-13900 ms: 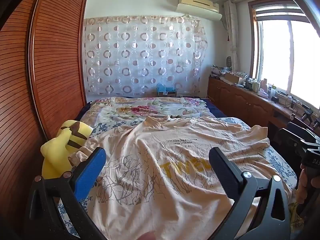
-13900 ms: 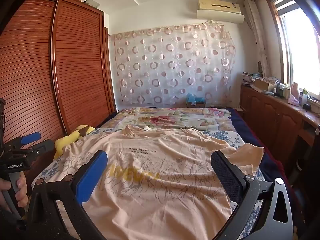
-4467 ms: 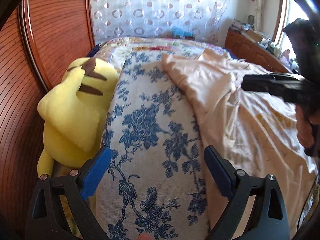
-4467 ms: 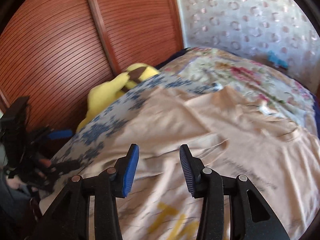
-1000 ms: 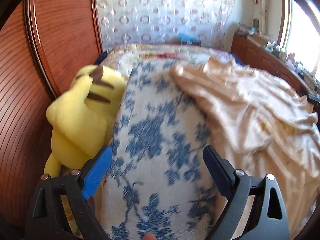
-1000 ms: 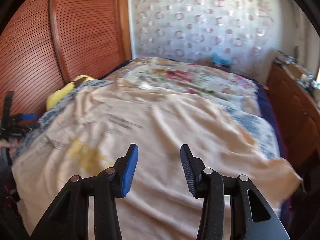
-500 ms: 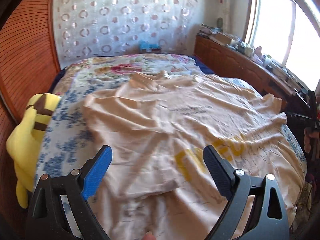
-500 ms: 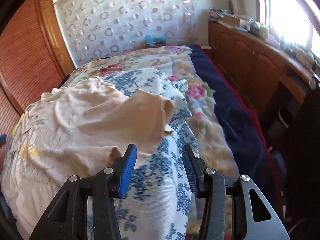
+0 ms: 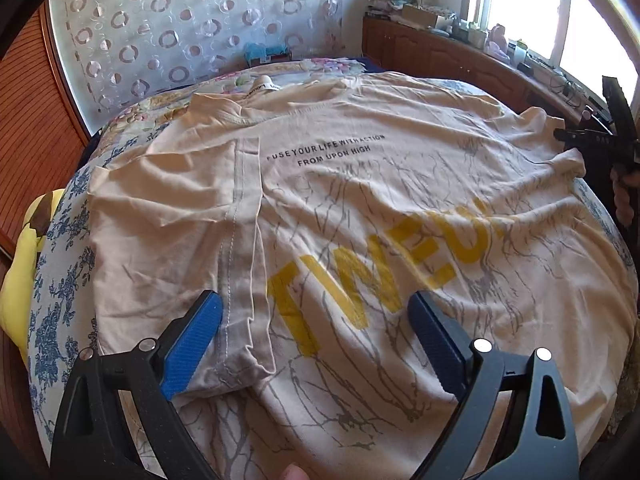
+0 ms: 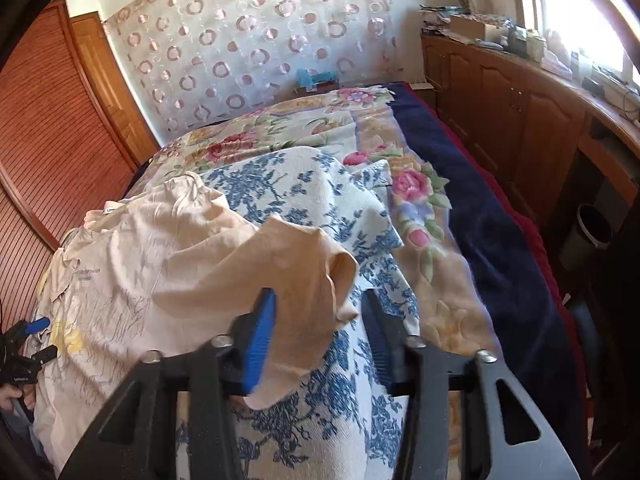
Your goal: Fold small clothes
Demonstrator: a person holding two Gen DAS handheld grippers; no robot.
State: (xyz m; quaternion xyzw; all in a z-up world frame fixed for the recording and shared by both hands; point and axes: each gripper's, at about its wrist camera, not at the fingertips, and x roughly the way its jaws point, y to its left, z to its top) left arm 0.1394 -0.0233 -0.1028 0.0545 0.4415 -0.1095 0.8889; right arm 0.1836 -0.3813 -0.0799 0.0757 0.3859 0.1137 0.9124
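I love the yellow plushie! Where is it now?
In the left wrist view, the plushie peeks out at the far left edge, beside the bed, squeezed against the wooden wardrobe.

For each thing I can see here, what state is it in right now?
T-shirt: spread print-up on the bed, wrinkled.
Left sleeve: folded in over the shirt.
Right sleeve: not yet folded, between the jaws.
Left hand-held gripper: open, above the shirt.
Right hand-held gripper: jaws closing on the sleeve.
Yellow plush toy: lying beside the bed.
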